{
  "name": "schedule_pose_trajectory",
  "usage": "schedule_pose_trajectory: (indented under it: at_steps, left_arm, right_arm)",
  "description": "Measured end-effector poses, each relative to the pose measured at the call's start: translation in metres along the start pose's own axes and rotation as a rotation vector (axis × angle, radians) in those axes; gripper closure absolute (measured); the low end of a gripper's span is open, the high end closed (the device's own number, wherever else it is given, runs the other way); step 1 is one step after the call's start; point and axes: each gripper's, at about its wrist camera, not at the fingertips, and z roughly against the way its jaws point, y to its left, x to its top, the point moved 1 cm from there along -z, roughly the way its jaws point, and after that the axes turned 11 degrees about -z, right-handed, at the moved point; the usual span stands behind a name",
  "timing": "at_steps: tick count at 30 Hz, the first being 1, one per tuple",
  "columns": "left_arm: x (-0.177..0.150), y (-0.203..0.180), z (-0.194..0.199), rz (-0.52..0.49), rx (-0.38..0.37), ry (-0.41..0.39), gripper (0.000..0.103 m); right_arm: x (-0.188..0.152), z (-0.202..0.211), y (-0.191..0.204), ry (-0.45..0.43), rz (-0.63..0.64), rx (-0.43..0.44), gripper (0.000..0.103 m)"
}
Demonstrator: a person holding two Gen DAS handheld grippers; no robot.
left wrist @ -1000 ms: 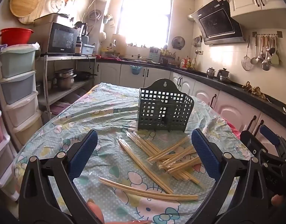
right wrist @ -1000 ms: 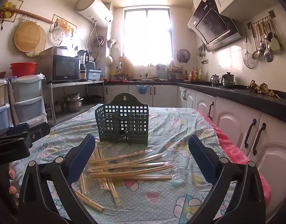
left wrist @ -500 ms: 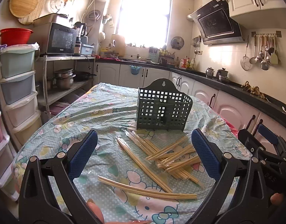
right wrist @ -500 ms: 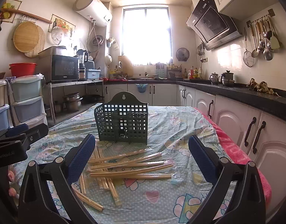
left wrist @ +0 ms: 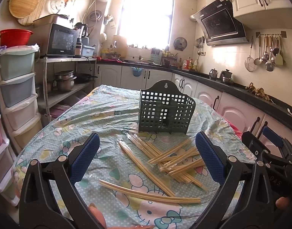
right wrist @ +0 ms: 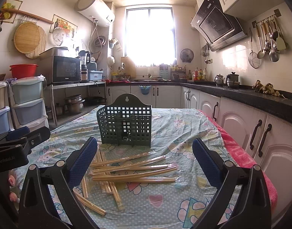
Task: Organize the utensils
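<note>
A dark green plastic utensil basket (left wrist: 166,110) stands upright on the table; it also shows in the right wrist view (right wrist: 125,123). Several pairs of wrapped bamboo chopsticks (left wrist: 172,159) lie scattered in front of it, also seen from the right wrist (right wrist: 132,169). One pair (left wrist: 148,191) lies nearest the left gripper. My left gripper (left wrist: 148,164) is open and empty above the near chopsticks. My right gripper (right wrist: 144,162) is open and empty over the pile. Each gripper shows at the edge of the other's view.
The table wears a cartoon-print cloth (left wrist: 100,118) with a pink towel (right wrist: 239,158) at its right edge. Stacked plastic drawers (left wrist: 14,95) stand at left, white cabinets (right wrist: 241,129) and a black counter at right.
Both grippers have drifted slightly; the basket and chopsticks sit a little lower and left in the left wrist view. Nothing was grasped or moved.
</note>
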Motion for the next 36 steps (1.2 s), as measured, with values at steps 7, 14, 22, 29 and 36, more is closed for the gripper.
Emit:
schedule_pose_trajectory:
  at_steps: [7,14,22,29,36]
  left_arm:
    - [0.000,-0.003,0.001,-0.002,-0.002,-0.001,0.010]
    - [0.000,-0.003,0.001,-0.002,-0.002,-0.002,0.010]
    - [-0.001,-0.004,0.001,-0.001,-0.001,0.000,0.010]
    - [-0.001,-0.005,0.001,0.017,-0.006,0.013,0.010]
    - [0.000,0.014,-0.007,0.054,0.003,0.075,0.010]
  right_arm:
    - [0.000,0.000,0.000,0.000,0.000,-0.001,0.006]
    - [0.000,0.000,0.000,0.001,0.000,0.000,0.006]
    - [-0.002,-0.005,-0.001,0.007,0.003,0.005,0.006]
    - [-0.003,-0.011,0.000,0.050,0.001,0.008,0.006]
    - [0.001,-0.023,0.006,0.117,0.015,0.047,0.006]
